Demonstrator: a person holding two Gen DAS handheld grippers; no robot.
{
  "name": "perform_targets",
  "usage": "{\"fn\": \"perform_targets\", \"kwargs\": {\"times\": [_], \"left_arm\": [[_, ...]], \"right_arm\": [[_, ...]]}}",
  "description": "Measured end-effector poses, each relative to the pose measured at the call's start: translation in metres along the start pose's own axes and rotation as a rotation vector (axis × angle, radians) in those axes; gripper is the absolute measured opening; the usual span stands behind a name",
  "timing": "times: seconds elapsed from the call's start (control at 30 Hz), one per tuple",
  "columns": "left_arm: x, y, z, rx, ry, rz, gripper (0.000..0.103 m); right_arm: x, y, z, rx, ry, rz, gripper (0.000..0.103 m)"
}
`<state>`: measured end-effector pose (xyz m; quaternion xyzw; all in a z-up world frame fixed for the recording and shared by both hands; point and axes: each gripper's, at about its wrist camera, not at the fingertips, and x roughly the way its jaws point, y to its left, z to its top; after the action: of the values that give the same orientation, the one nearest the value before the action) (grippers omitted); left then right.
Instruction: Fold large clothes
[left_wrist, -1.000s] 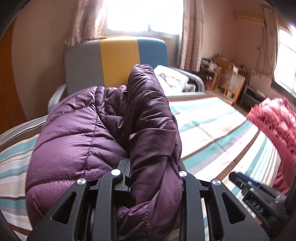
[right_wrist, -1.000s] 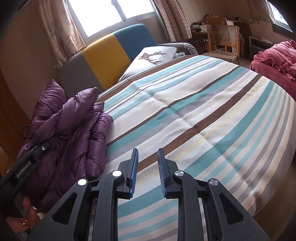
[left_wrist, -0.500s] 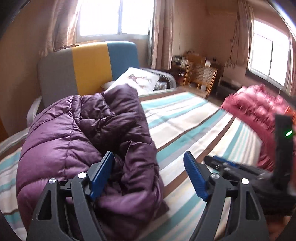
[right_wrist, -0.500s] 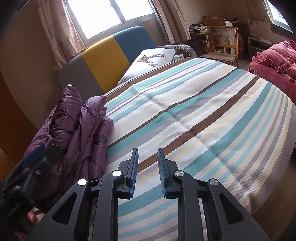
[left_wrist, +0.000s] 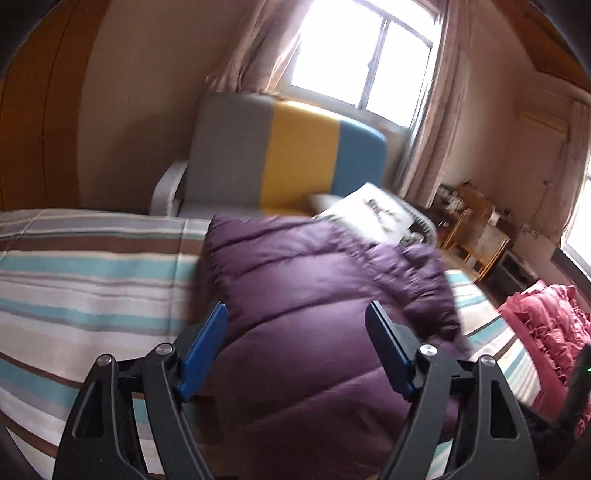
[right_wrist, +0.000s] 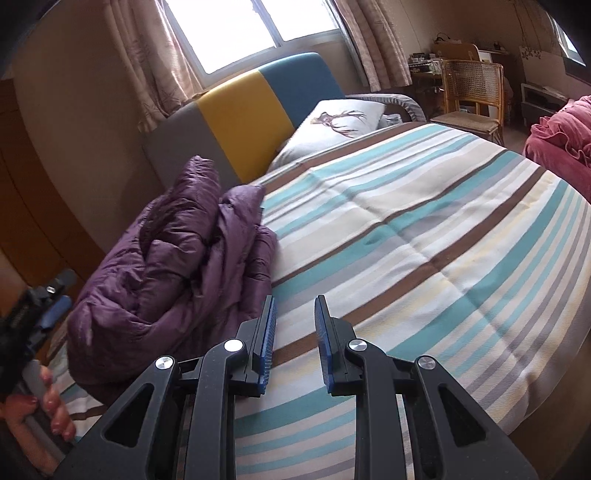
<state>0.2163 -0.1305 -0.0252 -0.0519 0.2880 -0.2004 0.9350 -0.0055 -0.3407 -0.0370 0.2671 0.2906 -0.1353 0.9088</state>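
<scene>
Left gripper (left_wrist: 295, 354): hovering just over the near end of the jacket (left_wrist: 317, 314), jaws spread wide, blue pads (left_wrist: 205, 347) to either side of the quilted panel, holding nothing.

Right gripper (right_wrist: 293, 332): hanging over bare striped cover just to the right of the jacket, jaws standing only a narrow gap apart, nothing between them.

Jacket: purple, puffy, quilted; lying bunched in a thick mound on the bed (right_wrist: 424, 229), beside the edge where the left gripper is working. From the right wrist view its folds are standing up loosely and not lying flat.

Pillow (right_wrist: 340, 125): white, deer print, lying beyond the jacket. Sofa (left_wrist: 295, 155): grey, yellow and blue, standing behind the jacket, under the window (left_wrist: 354, 55). Chair (right_wrist: 472, 92) and pink blanket (left_wrist: 546, 325): well apart from the jacket, across the bed.

Step in hand, as judged: between grasps, with the jacket roughly bundled and not neatly folded. The next move is likely calling for a fresh hold on a loose edge or sleeve, the right gripper opening wider to take thick padding, then flattening the mound.
</scene>
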Motion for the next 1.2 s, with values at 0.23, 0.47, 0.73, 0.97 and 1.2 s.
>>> {"fn": "perform_targets", "kwargs": {"times": [0.23, 0.47, 0.73, 0.97, 1.2], "left_arm": [[0.027, -0.009, -0.027, 0.036, 0.075, -0.006, 0.074], [0.032, -0.017, -0.03, 0.127, 0.084, 0.041, 0.075], [0.038, -0.021, -0.041, 0.185, 0.102, 0.05, 0.079], [0.028, -0.013, -0.036, 0.102, 0.109, 0.034, 0.08], [0.021, -0.025, -0.039, 0.127, 0.067, 0.075, 0.08]], "right_arm": [[-0.013, 0.068, 0.016, -0.129, -0.034, 0.212, 0.021], [0.031, 0.077, 0.0, -0.192, 0.069, 0.127, 0.021], [0.058, 0.053, -0.017, -0.156, 0.114, 0.098, 0.021], [0.009, 0.056, 0.019, -0.093, -0.031, 0.143, 0.021], [0.048, 0.101, 0.057, -0.247, -0.03, 0.099, 0.021]]}}
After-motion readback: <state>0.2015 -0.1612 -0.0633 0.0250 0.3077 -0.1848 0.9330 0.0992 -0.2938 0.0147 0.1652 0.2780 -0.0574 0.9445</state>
